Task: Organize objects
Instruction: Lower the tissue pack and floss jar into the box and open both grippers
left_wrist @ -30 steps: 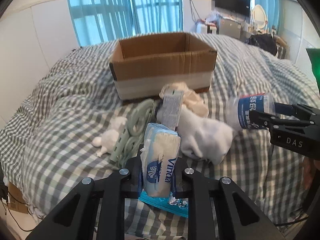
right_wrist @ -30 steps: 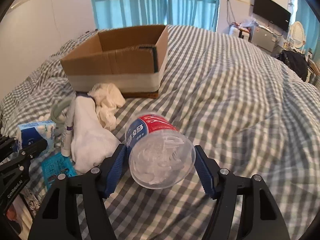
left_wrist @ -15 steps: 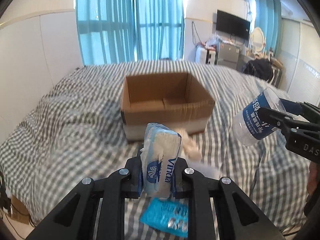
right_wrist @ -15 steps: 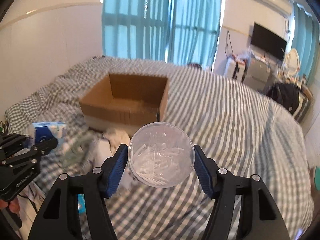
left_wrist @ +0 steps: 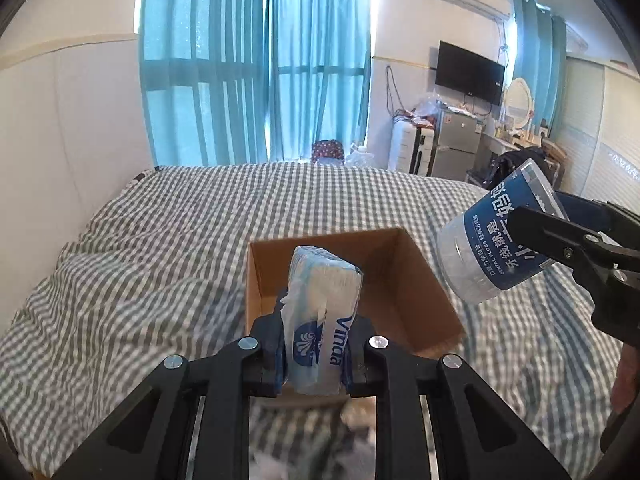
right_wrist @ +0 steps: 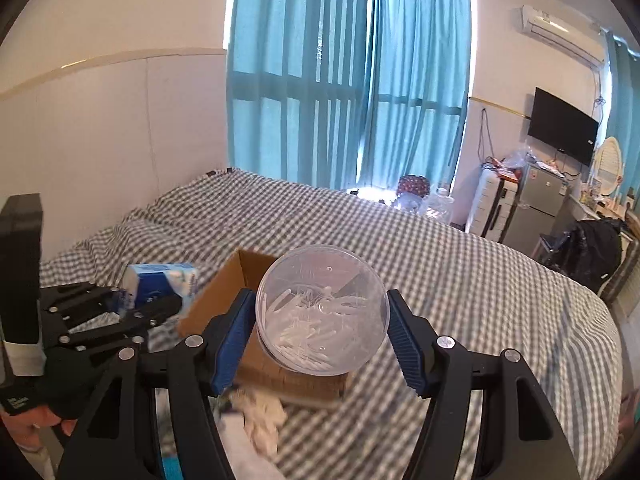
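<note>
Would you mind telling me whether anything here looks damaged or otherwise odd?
The tissue pack held in the left gripper has a torn, ragged wrapper along its left edge. The floss-pick jar in the right gripper and the cardboard box look intact.

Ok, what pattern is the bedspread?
Grey-and-white gingham check on the bedspread; clearest in the left wrist view.

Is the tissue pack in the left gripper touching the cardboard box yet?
Apart. The right wrist view shows the tissue pack held in the left gripper beside the cardboard box, with bed showing between them.
</note>
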